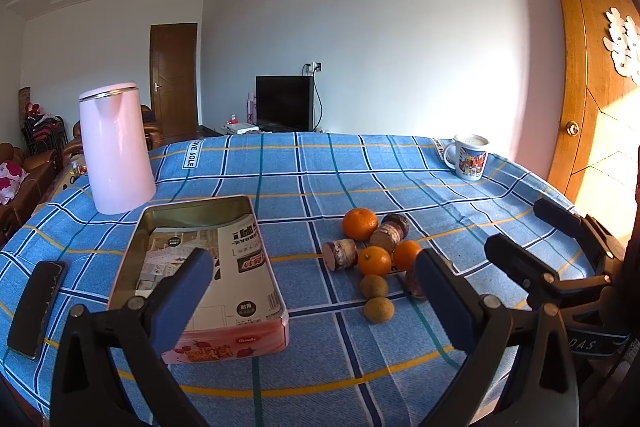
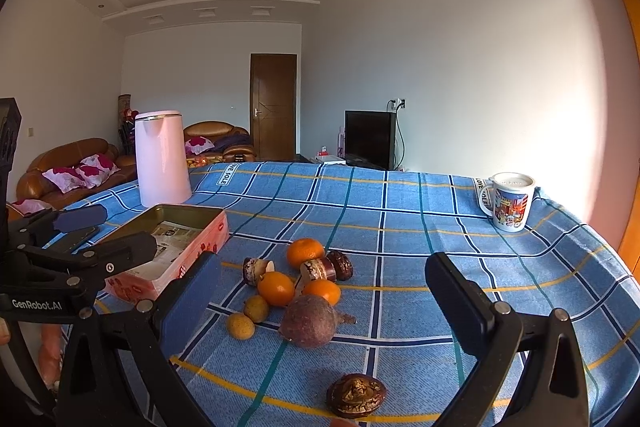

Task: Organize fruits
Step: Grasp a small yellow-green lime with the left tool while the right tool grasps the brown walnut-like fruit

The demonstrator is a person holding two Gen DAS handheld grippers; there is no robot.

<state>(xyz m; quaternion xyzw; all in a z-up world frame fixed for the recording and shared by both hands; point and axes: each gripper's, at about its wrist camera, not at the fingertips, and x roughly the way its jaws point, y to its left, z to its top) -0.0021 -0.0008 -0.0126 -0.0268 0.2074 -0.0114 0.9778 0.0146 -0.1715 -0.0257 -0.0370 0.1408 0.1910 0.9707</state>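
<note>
Left tool (image 1: 316, 287) wide apart, holds nothing; right tool (image 2: 320, 297) too. Fruit pile (image 2: 298, 287) just ahead on counter (image 2: 400, 227). Tin box (image 1: 200, 267) has no fruit. All left.

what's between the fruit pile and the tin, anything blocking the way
Nothing visible. The oranges and other fruit sit in a cluster to the right of the open tin, with only bare tablecloth between them. The pink kettle stands behind the tin, off that path.
</note>
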